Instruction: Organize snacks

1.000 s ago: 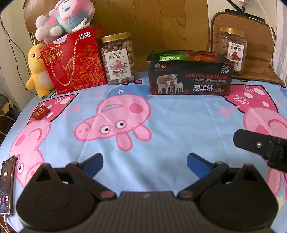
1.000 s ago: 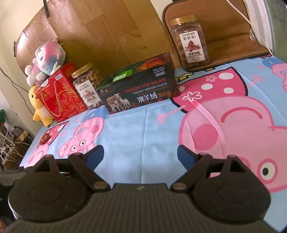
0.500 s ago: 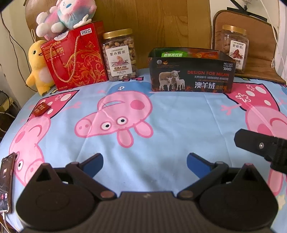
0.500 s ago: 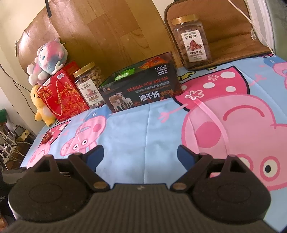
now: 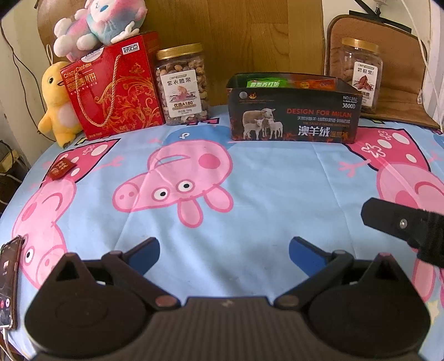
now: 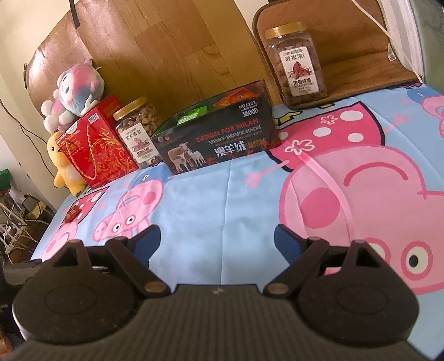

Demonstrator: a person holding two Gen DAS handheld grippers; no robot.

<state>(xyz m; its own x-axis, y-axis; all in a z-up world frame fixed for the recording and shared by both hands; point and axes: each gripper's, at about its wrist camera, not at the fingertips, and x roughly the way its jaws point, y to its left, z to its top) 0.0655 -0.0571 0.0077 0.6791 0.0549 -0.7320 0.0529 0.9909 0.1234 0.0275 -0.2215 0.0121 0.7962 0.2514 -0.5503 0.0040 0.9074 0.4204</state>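
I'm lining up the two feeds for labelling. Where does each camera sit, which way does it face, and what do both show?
Left wrist: on the left tool, low over the bedsheet, facing the black box squarely; its open blue fingers show, plus part of the right tool.
Right wrist: on the right tool, tilted, facing the box from the right; open fingers show.
Shared: box, cashew jar, pecan jar, red gift box.

Home bedroom: cartoon bedsheet, plush toys

- Left wrist view: low over the cartoon-print cloth, facing the black box squarely at upper centre.
- Right wrist view: tilted, box upper centre-left.
- Shared: box, cloth, back row.
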